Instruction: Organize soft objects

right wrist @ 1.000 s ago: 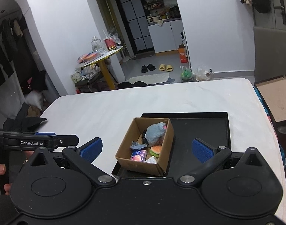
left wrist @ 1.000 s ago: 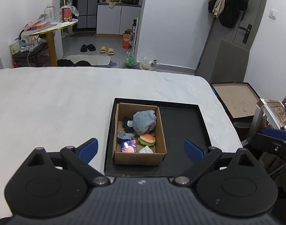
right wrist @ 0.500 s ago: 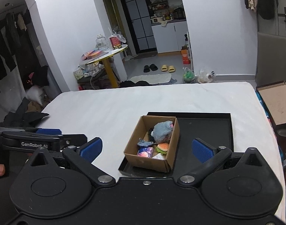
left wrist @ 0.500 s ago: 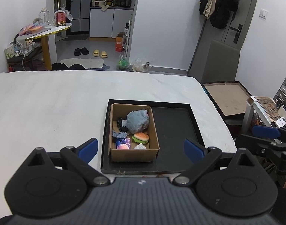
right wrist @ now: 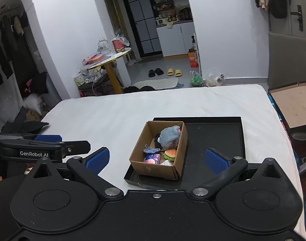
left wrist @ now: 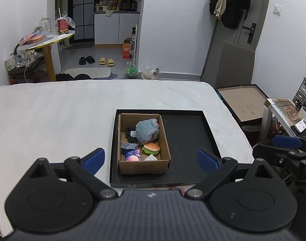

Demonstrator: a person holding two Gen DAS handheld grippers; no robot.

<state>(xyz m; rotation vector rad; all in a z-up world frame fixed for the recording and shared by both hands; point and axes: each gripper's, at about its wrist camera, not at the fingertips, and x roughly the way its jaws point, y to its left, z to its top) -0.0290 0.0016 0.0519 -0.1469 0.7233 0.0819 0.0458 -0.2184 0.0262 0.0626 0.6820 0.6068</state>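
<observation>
Both grippers' fingers [left wrist: 93,158] [right wrist: 217,160] spread wide, empty, before the seemingly full cardboard box [left wrist: 142,166].

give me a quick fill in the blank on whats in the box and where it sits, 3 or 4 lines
1. The cardboard box stands in the ____ half of the black tray.
2. The largest thing in the box is a fluffy grey-blue ____.
3. The toy burger lies ____ the camera than the plush toy.
4. Both the left gripper and the right gripper are ____ and hold nothing.

Missing words: left; plush toy; nearer; open
</observation>
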